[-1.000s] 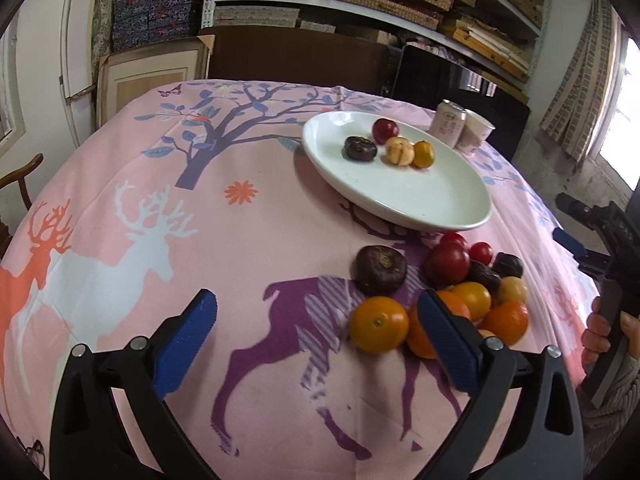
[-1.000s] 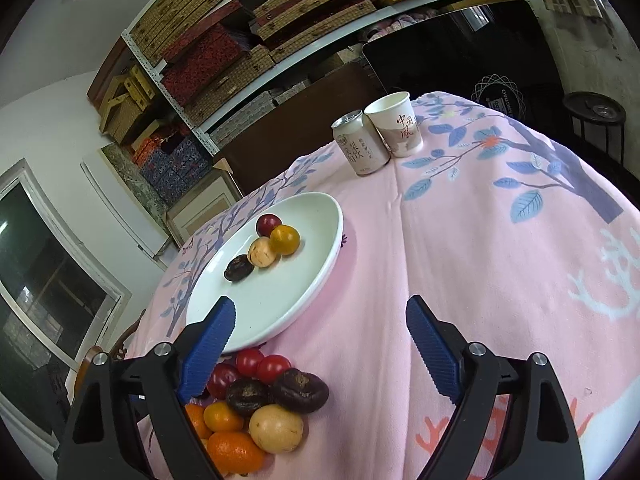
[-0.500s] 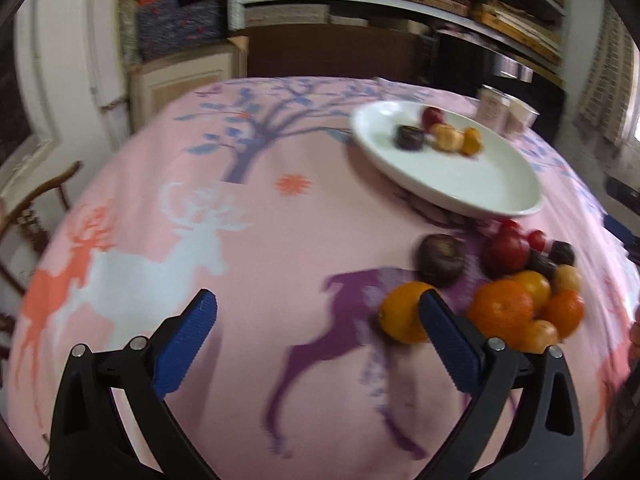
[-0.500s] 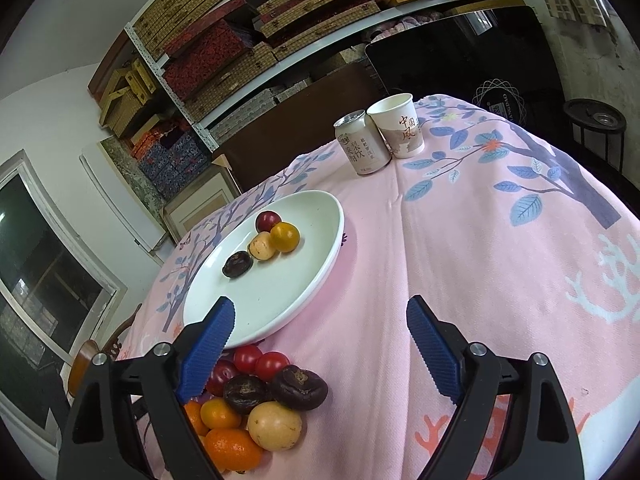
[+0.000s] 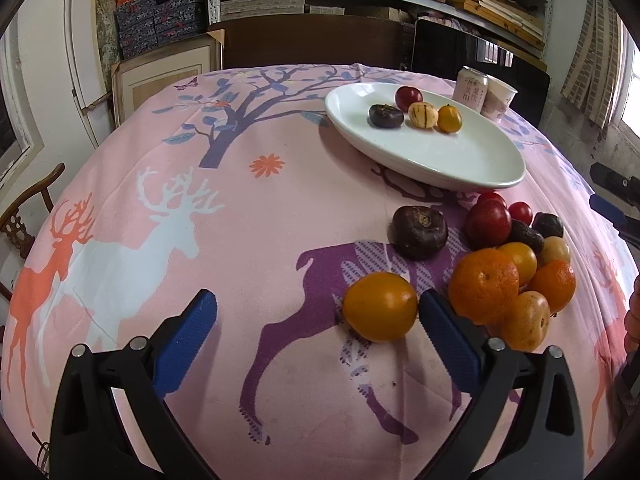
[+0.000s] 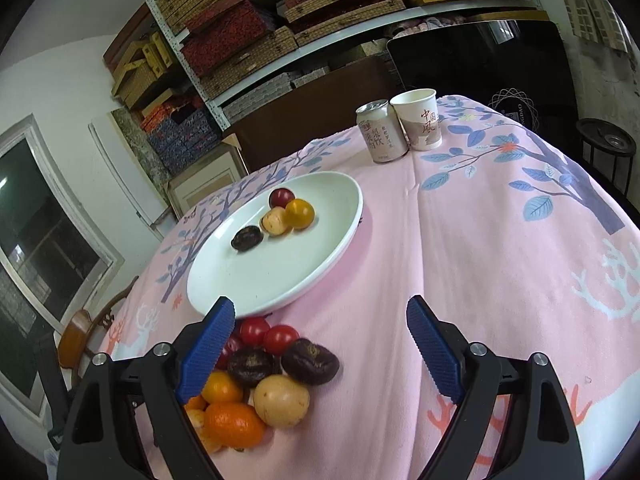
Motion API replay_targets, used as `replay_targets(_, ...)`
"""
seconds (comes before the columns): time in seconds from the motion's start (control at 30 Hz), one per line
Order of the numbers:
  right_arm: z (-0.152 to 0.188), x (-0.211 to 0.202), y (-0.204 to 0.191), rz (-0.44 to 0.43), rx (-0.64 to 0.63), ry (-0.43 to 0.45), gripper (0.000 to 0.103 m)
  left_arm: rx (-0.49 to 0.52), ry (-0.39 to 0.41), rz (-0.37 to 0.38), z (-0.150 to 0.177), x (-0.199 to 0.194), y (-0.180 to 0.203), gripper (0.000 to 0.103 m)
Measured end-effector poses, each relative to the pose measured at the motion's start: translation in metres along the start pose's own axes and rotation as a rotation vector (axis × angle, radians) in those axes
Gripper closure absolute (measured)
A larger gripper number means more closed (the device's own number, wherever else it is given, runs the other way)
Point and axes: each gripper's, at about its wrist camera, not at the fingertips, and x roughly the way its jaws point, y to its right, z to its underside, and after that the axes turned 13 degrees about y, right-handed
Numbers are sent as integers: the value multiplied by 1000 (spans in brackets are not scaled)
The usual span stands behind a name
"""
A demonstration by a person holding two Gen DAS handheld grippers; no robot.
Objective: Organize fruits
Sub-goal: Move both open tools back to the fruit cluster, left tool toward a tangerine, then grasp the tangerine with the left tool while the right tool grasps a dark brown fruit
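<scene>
Lining up left gripper [image 5: 318, 322] on the lone orange fruit [image 5: 380, 306], jaws wide, nothing held.

Fruit sits apart from the pile [image 5: 516, 256], just inside the right-hand finger and close to or touching it, so there's room to close on it without bumping neighbours; likely the next pick, but the left-hand finger is well off it, so it needs centring first. Right gripper [image 6: 320, 344] is also wide and empty, hovering over cloth [image 6: 480, 240] just beside the pile, its left-hand finger over the pile's edge; looks parked clear of the left's approach. Dark fruit [image 5: 419, 232] sits loose between pile and plate [image 5: 480, 168]. Plate just beyond holds four fruits in a row at its far end, one of each kind, near end bare for more. Can [image 6: 380, 132] and cup [image 6: 418, 120] stand touching at the far edge, out of the way.
</scene>
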Motion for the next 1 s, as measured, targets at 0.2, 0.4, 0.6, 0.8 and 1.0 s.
replay_targets(0.2,12,-2,-6,4,-52,-35,14,62,-4,60,2,1,16,4)
replay_targets(0.4,20,-1,-10,13,-93,-75,14,23,-56,134,4,11,14,45)
replay_targets(0.6,26,4,-15,19,-143,-103,23,28,-54,133,5,13,16,48)
replay_targets(0.8,35,10,-24,-1,-201,-137,55,59,-59,112,5,13,20,48)
replay_targets(1.0,31,27,-18,-37,-118,-181,65,87,-64,104,6,14,25,44)
